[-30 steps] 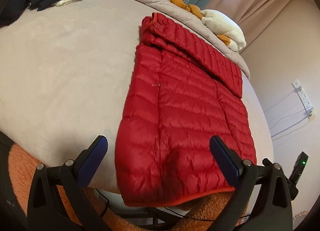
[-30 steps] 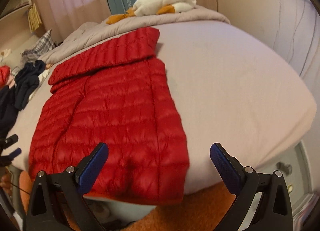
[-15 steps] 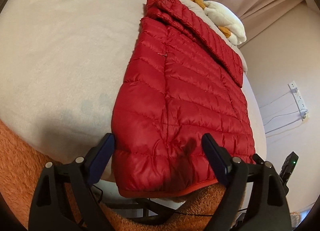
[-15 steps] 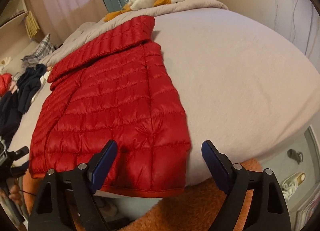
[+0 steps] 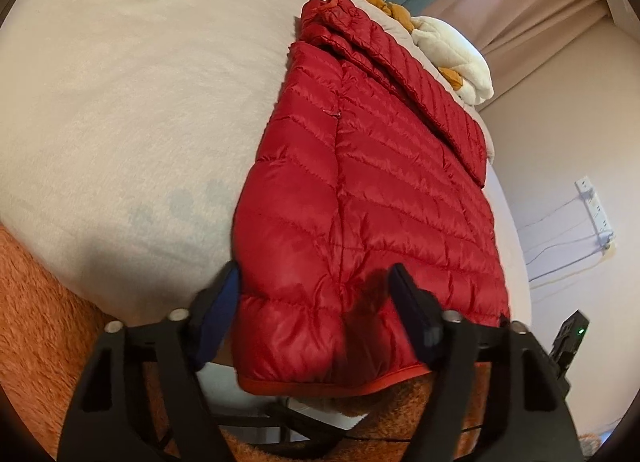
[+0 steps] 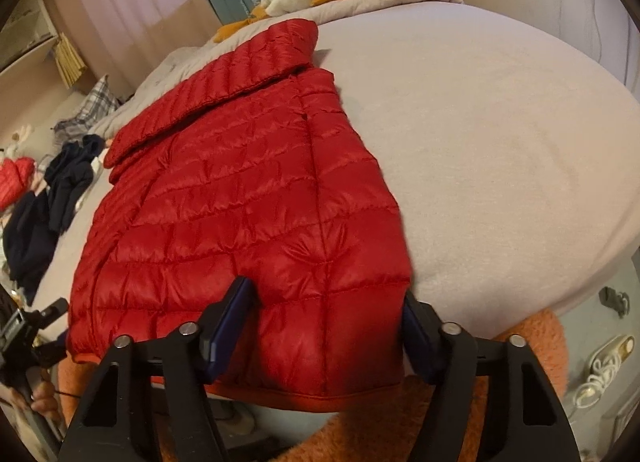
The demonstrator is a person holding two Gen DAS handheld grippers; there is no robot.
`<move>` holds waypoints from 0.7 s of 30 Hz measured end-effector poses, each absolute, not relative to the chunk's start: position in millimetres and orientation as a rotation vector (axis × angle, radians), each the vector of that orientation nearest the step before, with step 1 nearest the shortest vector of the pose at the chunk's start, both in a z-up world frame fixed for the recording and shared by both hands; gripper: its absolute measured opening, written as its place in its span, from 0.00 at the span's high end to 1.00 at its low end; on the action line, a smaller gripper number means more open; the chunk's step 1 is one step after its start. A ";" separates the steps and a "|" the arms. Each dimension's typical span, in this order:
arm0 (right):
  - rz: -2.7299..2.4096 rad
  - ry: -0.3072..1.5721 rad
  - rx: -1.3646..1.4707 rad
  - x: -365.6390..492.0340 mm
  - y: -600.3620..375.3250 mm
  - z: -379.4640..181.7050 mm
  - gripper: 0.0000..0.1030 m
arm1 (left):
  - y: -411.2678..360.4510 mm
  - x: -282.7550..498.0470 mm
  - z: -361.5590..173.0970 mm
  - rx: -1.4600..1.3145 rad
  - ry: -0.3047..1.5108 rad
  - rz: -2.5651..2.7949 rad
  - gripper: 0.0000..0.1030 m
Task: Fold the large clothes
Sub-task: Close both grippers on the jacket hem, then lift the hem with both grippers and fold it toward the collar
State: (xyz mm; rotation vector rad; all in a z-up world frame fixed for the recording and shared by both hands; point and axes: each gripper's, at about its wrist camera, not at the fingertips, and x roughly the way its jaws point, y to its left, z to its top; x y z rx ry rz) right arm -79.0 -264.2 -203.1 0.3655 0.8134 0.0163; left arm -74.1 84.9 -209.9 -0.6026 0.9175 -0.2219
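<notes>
In the left wrist view, your left gripper (image 5: pixel 316 298) is at the near left corner of the red jacket (image 5: pixel 368 189). The jacket lies flat on the bed (image 5: pixel 120 101), with its hem hanging a little over the near edge and one sleeve folded across the top. The jaws have just been closing and the hem corner is between them. The left pad touches the jacket's side edge and the right pad lies on the fabric, but you cannot tell if they already pinch it. A white plush toy (image 5: pixel 452 45) lies beyond the jacket.

In the right wrist view, your right gripper (image 6: pixel 328 326) is at the near right corner of the same jacket (image 6: pixel 248 181). Its jaws also have just been closing, with the hem corner between them. Both pads touch the fabric, and a real clamp is not clear. Dark clothes (image 6: pixel 48 197) lie on the bed's far left.
</notes>
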 end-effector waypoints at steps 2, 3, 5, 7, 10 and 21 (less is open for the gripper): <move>0.024 0.805 0.376 -79.7 -263.0 -203.5 0.37 | 86.4 -74.8 -211.3 -0.600 0.920 -0.223 0.48; 0.025 0.799 0.382 -80.0 -262.7 -203.9 0.39 | 88.4 -74.9 -212.4 -0.618 0.922 -0.227 0.52; 0.027 0.793 0.387 -79.7 -261.9 -204.0 0.42 | 90.8 -73.5 -214.3 -0.652 0.925 -0.237 0.61; 0.033 0.788 0.392 -80.0 -260.9 -203.7 0.49 | 90.8 -72.4 -217.5 -0.680 0.933 -0.245 0.71; 0.054 0.782 0.406 -79.6 -258.8 -203.6 0.59 | 85.5 -71.8 -216.7 -0.686 0.933 -0.259 0.83; 0.108 0.755 0.415 -81.6 -253.8 -185.3 0.80 | 81.8 -78.1 -183.8 -0.607 0.879 -0.255 0.90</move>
